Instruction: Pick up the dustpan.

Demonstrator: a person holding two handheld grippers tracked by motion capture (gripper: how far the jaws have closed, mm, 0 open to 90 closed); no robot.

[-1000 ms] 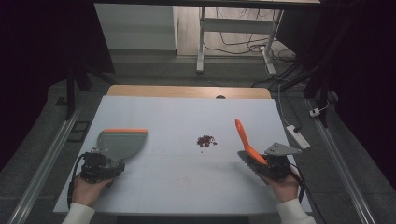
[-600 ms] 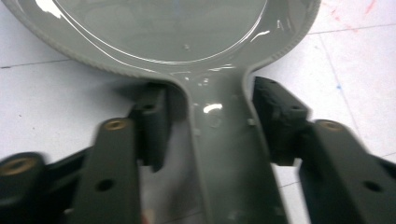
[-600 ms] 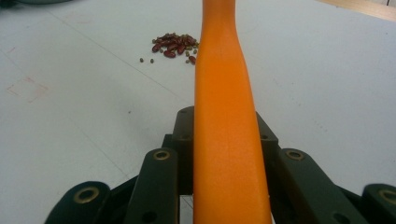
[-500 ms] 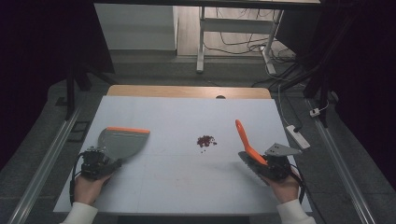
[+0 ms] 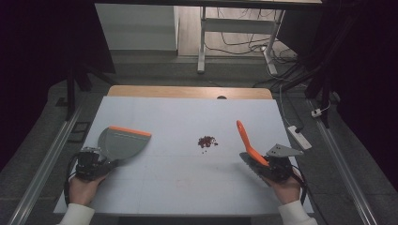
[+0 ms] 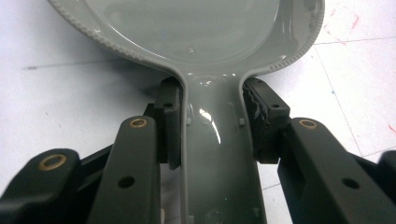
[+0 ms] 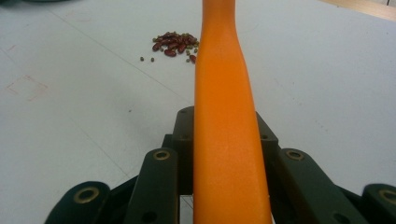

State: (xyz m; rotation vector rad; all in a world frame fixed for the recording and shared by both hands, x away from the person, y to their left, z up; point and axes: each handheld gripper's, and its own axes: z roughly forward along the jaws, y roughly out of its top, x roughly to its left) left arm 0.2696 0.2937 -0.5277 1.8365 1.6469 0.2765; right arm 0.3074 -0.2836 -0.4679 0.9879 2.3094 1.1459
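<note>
My left gripper [image 5: 109, 164] [image 6: 212, 121] is shut on the handle of a grey dustpan [image 5: 122, 141] [image 6: 187, 28] with an orange front lip, which lies on the white table [image 5: 187, 187] at the left. At the right, my right gripper [image 5: 264, 165] [image 7: 224, 130] is shut on a brush with an orange handle [image 5: 244, 138] [image 7: 222, 93]. The handle slants up and away toward the table's middle, and the dark brush head [image 5: 249, 162] sits by the jaws. A small heap of dark red beans [image 5: 206, 141] [image 7: 175, 43] lies between the two tools, just left of the handle's tip.
A wooden strip [image 5: 187, 91] borders the table's far edge. Metal rails [image 5: 47, 159] run along both sides of the table. A white power strip [image 5: 298, 137] lies off the right edge. Cables and a stand's legs [image 5: 202, 47] cover the floor beyond.
The dustpan has turned slightly, so its orange lip now slants down to the right, and the left hand has shifted a little left. The right gripper and brush have held still.
</note>
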